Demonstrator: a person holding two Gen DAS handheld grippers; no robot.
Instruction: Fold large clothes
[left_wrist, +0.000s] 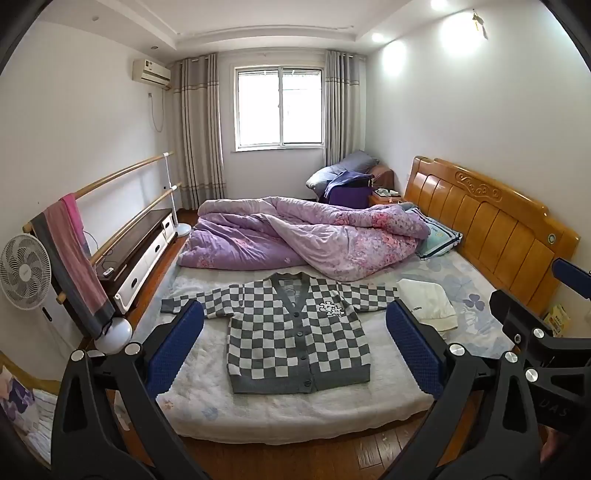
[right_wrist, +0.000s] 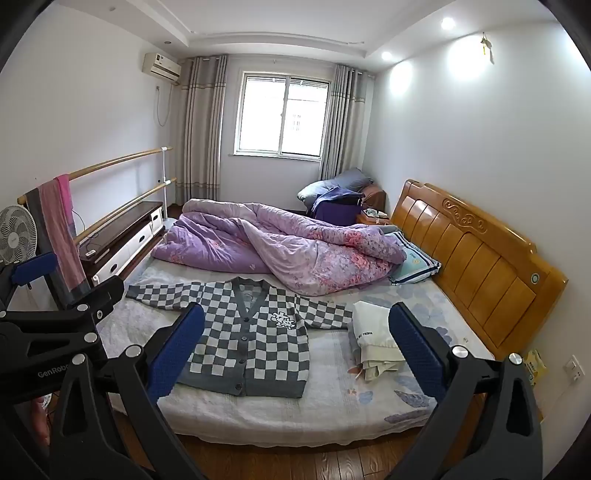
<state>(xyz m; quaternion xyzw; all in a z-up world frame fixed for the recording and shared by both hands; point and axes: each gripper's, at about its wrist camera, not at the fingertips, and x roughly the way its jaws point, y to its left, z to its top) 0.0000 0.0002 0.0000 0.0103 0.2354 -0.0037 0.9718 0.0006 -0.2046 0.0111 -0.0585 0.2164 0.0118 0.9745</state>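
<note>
A grey-and-white checkered cardigan (left_wrist: 295, 332) lies flat and buttoned on the bed, sleeves spread out to both sides; it also shows in the right wrist view (right_wrist: 255, 339). My left gripper (left_wrist: 295, 343) is open and empty, held above the bed's near edge, facing the cardigan. My right gripper (right_wrist: 295, 347) is open and empty, held to the right of the left one. The right gripper's body shows at the right edge of the left wrist view, and the left gripper's body shows at the left edge of the right wrist view.
A folded white garment (left_wrist: 428, 302) lies right of the cardigan. A crumpled purple quilt (left_wrist: 295, 236) fills the bed's far half, with a pillow (left_wrist: 439, 236) by the wooden headboard (left_wrist: 491, 221). A fan (left_wrist: 24, 271), a towel rack (left_wrist: 74, 258) and a low cabinet (left_wrist: 140, 243) stand left.
</note>
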